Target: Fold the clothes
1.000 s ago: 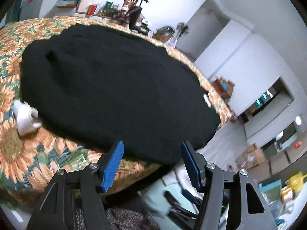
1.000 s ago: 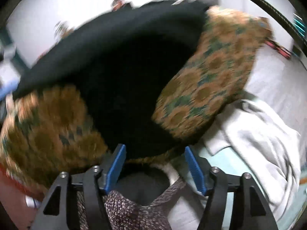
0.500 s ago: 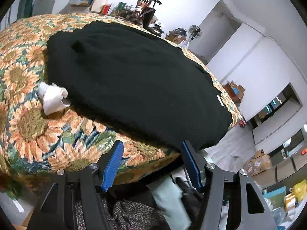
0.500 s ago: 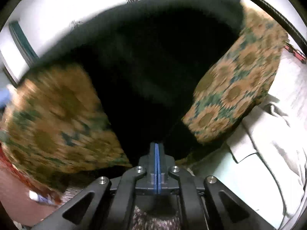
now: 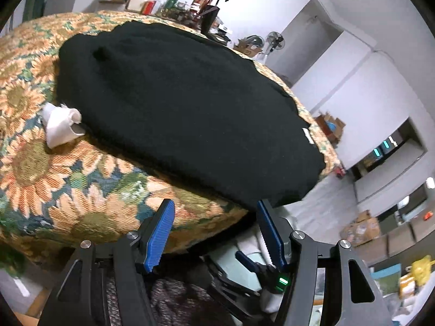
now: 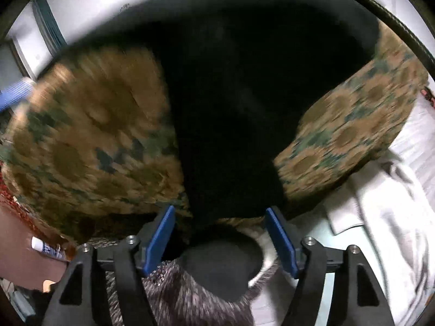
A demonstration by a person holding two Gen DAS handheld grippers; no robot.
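Mostly the right wrist view is smeared with blur, so the black sweater point(image 6: 231, 103) reads only as a dark mass over the sunflower-patterned cover point(image 6: 89, 141), its near edge hanging off the front. The right gripper point(image 6: 220, 239) has just been opening; its blue pads stand wide either side of that hanging edge, pressing on nothing. The left gripper point(image 5: 214, 233) is also well open and empty, short of the sweater, beside a crumpled white cloth point(image 5: 61, 125).
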